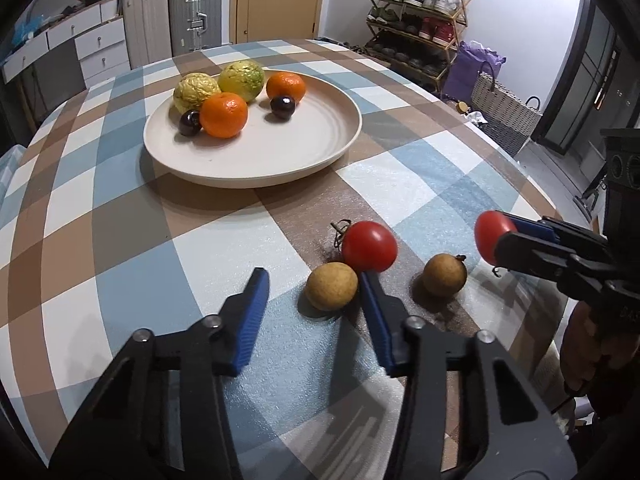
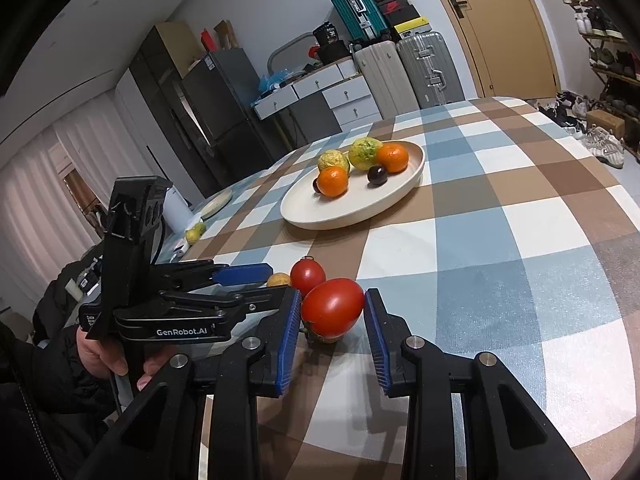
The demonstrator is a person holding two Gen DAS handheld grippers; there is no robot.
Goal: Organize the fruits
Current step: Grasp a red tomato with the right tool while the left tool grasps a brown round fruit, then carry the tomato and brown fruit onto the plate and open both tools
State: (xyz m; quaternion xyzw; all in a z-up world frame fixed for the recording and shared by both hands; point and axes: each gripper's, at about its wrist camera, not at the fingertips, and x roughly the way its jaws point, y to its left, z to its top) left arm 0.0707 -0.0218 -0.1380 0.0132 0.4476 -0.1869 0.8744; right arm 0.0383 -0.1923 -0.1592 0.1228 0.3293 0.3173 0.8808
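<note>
A cream plate [image 1: 320, 148] [image 2: 320, 216] holds two oranges [image 1: 223, 115], two yellow-green guavas [image 1: 242, 80] and two dark plums [image 1: 282, 107]. On the checked cloth lie a red tomato [image 1: 370, 246] [image 2: 307, 275] and two brown longans [image 1: 331, 286] [image 1: 445, 275]. My left gripper [image 1: 314, 276] [image 2: 256, 280] is open, with the nearer longan between its fingers. My right gripper [image 2: 332, 312] [image 1: 494, 240] is shut on a second red tomato [image 2: 332, 307] [image 1: 490, 236] and holds it just above the cloth, over the other longan.
The round table's edge [image 1: 532, 184] curves close on the right. A shoe rack [image 1: 416, 20], bags [image 1: 504, 112], suitcases [image 2: 400, 68], drawers and a fridge [image 2: 208, 96] stand around the room. A small lemon [image 2: 195, 233] and a round board lie at the table's far left.
</note>
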